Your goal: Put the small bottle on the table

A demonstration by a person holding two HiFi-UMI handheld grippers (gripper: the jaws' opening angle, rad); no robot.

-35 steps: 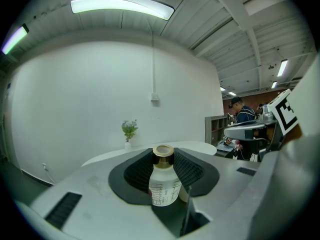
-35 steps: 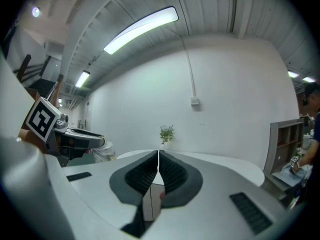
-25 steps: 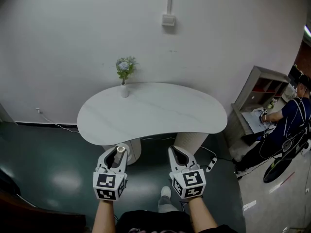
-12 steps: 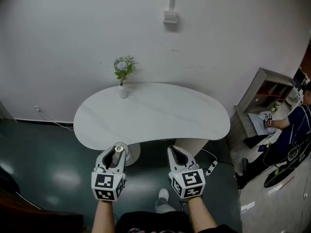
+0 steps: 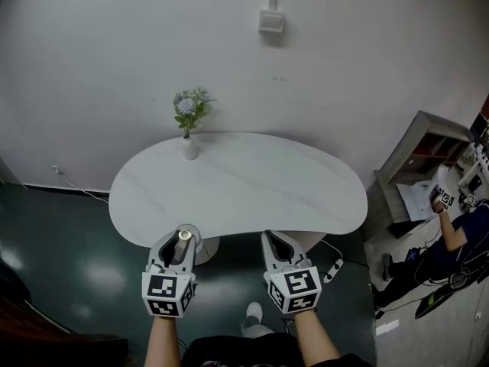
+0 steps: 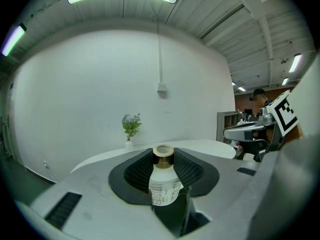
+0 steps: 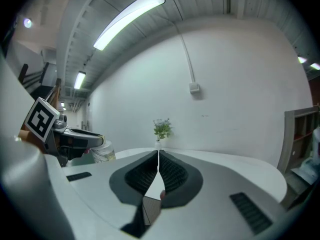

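Gripping the small white gold-capped bottle (image 6: pixel 163 184) between ribbed black pads (image 6: pixel 138 171), your left gripper (image 5: pixel 181 242) hovers at the near edge of the smooth white kidney-shaped table (image 5: pixel 244 186) — bottle upright; your right gripper (image 5: pixel 274 241) has its jaws closed together, empty.

The small bottle (image 6: pixel 164 188) has a shiny gold cap (image 6: pixel 163 155); the table (image 5: pixel 252 186) looks smooth, white and faintly veined.
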